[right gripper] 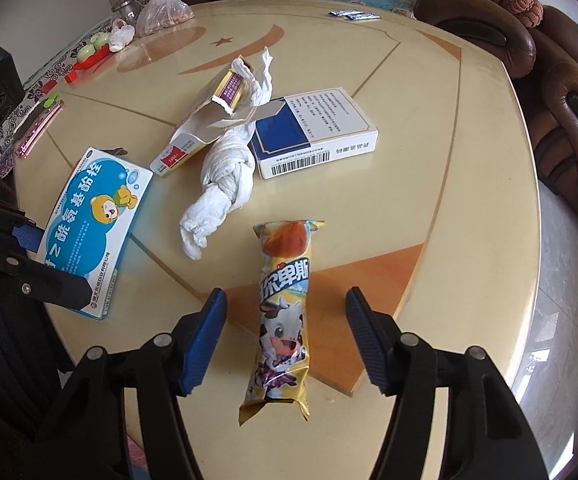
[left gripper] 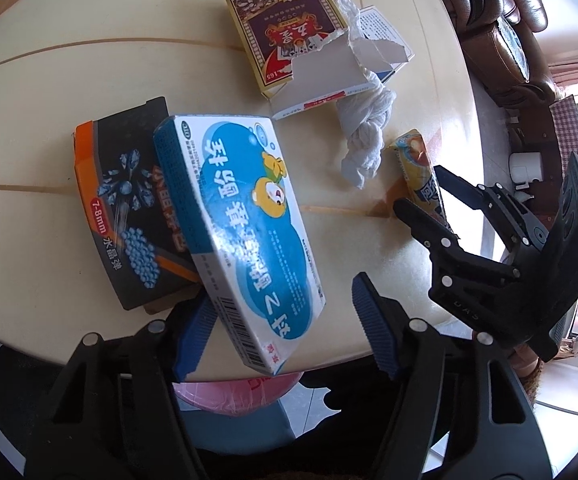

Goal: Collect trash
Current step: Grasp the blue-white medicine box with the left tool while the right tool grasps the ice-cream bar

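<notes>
A blue and white medicine box (left gripper: 249, 232) leans tilted on a black and orange box (left gripper: 129, 208). My left gripper (left gripper: 285, 300) is open around its near end. The left pad sits by the box's edge, and the right pad stands apart from it. A yellow snack wrapper (right gripper: 285, 308) with a cartoon cow lies flat on the table (right gripper: 429, 160). My right gripper (right gripper: 285, 292) straddles it, open, with a gap on each side. A twisted white tissue (right gripper: 225, 184) lies just beyond.
A torn white carton (right gripper: 193, 136), a yellow card box (left gripper: 289, 28) and a white and blue box (right gripper: 317, 132) lie mid-table. A plastic bag (right gripper: 165, 8) and small items sit at the far left edge. A brown sofa (right gripper: 569, 100) curves behind. Something pink (left gripper: 241, 396) shows below the table's near edge.
</notes>
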